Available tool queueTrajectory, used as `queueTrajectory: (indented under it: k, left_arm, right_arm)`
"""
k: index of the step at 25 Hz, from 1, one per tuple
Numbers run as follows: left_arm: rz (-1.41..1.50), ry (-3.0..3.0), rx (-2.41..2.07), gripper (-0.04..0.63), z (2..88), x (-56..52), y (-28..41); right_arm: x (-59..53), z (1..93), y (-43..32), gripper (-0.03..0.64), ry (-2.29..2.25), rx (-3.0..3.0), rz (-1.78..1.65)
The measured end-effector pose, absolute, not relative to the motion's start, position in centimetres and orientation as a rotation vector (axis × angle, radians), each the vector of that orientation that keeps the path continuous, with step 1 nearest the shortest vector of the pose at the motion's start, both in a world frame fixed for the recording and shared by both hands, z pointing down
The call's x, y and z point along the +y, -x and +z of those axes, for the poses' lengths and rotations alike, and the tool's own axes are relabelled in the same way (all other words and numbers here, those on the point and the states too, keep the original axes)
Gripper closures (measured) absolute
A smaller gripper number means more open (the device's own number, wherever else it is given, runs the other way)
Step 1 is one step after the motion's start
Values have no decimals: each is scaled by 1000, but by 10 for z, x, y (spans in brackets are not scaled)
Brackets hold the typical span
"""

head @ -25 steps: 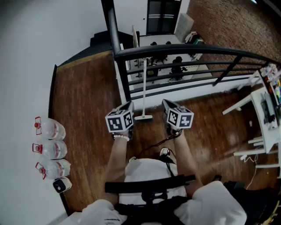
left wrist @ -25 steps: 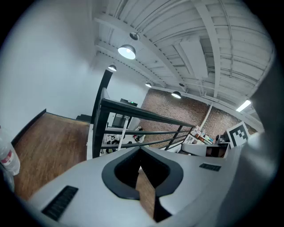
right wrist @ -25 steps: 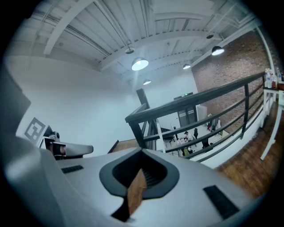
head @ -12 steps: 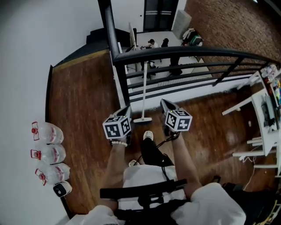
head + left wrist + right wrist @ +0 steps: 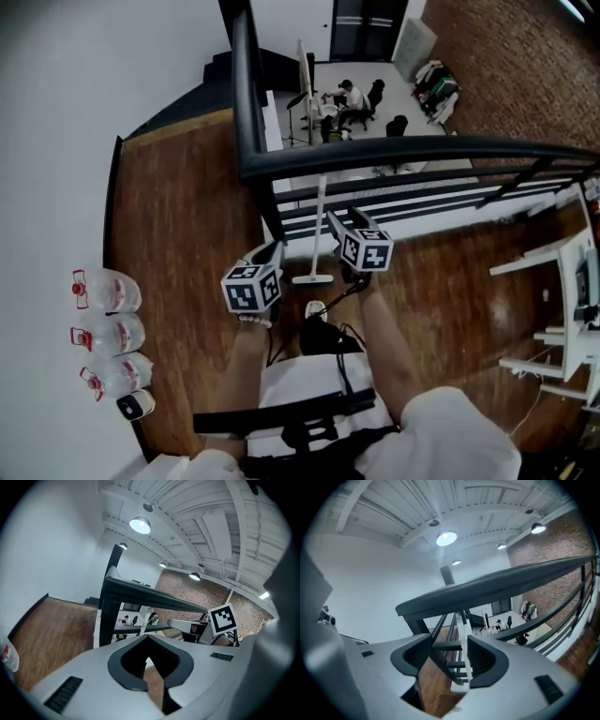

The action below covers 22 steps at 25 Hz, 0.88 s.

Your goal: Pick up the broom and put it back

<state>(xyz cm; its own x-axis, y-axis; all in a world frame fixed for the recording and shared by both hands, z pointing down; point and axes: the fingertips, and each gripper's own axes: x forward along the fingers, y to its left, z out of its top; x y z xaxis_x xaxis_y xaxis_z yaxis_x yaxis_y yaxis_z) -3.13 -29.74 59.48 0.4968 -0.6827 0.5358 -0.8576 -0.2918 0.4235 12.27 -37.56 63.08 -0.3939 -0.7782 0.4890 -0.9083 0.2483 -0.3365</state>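
The broom (image 5: pixel 319 220) has a white handle and leans upright against the black railing, its flat head (image 5: pixel 311 278) on the wood floor. My right gripper (image 5: pixel 333 218) is up against the handle from the right. In the right gripper view its jaws (image 5: pixel 449 638) are opening, and the broom handle (image 5: pixel 462 644) shows in the gap close to the right finger, with no pad pressing on it. My left gripper (image 5: pixel 272 246) hovers left of the broom head. In the left gripper view its jaws (image 5: pixel 147 638) meet at the tips with nothing held.
A black railing (image 5: pixel 375 155) with a thick corner post (image 5: pixel 246 112) guards a drop to a lower floor where people sit. Three water bottles (image 5: pixel 108 333) line the white wall at left. White shelving (image 5: pixel 562 281) stands at right. A cable (image 5: pixel 337 300) trails by my feet.
The view has shifted closer to the railing. Both grippers have moved forward towards the broom, and the right one now sits beside the handle instead of level with the broom head.
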Motion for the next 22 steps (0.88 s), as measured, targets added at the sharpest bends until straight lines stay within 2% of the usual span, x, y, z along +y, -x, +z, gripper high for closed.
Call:
queueTrajectory:
  k: [16,19,22]
  left_arm:
    - [344,-1979,-1303,597,641,-392,32]
    - [336,-1974,-1319,597,642,-394,37]
    - [333,-1967,-1337,597,640,-390,44]
  right_arm:
    - [-511,703,-87,343,-1468,-2239,812]
    - [-519,706,-87,371,-1485,-2207,793]
    - [-517,710,-88,465,-1497,-2168,753]
